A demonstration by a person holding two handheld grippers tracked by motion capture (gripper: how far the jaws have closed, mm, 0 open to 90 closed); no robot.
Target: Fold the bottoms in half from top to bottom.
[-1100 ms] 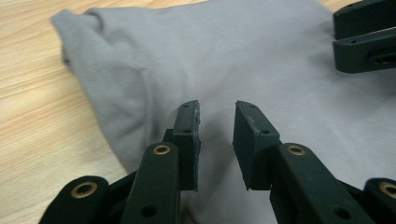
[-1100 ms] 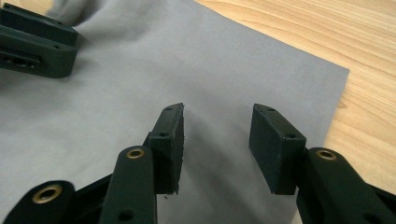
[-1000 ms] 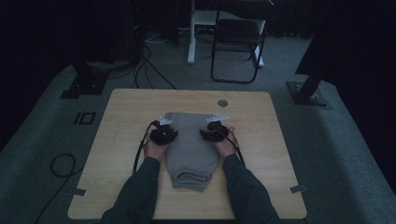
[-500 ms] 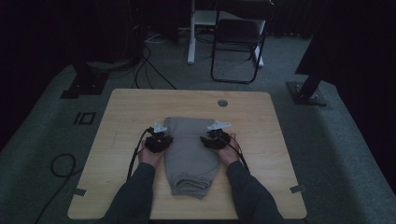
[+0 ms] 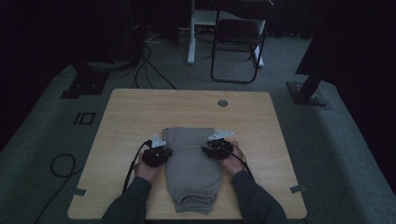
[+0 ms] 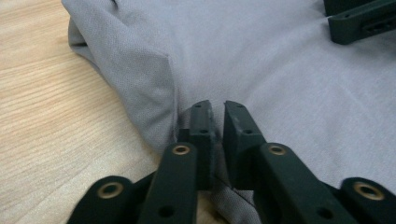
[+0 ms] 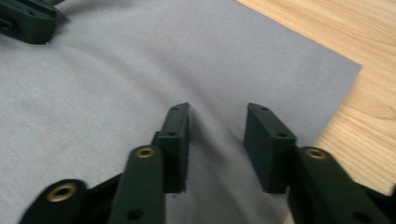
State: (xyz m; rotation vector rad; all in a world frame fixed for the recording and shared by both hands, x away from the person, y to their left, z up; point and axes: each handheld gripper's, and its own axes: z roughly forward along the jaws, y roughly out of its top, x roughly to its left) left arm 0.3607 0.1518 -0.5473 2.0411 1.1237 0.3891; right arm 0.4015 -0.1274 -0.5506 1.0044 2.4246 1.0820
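A folded grey garment (image 5: 191, 168) lies lengthwise on the wooden table (image 5: 140, 112), its cuffed end near the front edge. My left gripper (image 5: 164, 151) sits at the garment's left edge. In the left gripper view its jaws (image 6: 218, 109) have just been closing and stand almost together, pinching a fold of the grey cloth (image 6: 280, 70). My right gripper (image 5: 210, 149) rests at the garment's right edge. Its jaws (image 7: 217, 116) have just been closing but stand apart, with flat cloth (image 7: 116, 70) under and between them. Each gripper view shows the other gripper across the cloth (image 6: 359, 21) (image 7: 28, 21).
A round grommet (image 5: 222, 102) sits in the table's far side. Beyond the table stand a dark folding chair (image 5: 238, 37) and a white desk leg (image 5: 191, 32). Cables (image 5: 60, 163) and stand bases (image 5: 308, 93) lie on the carpet around it.
Both hands and the garment have slid toward the person; the garment's cuffed end now reaches close to the table's front edge.
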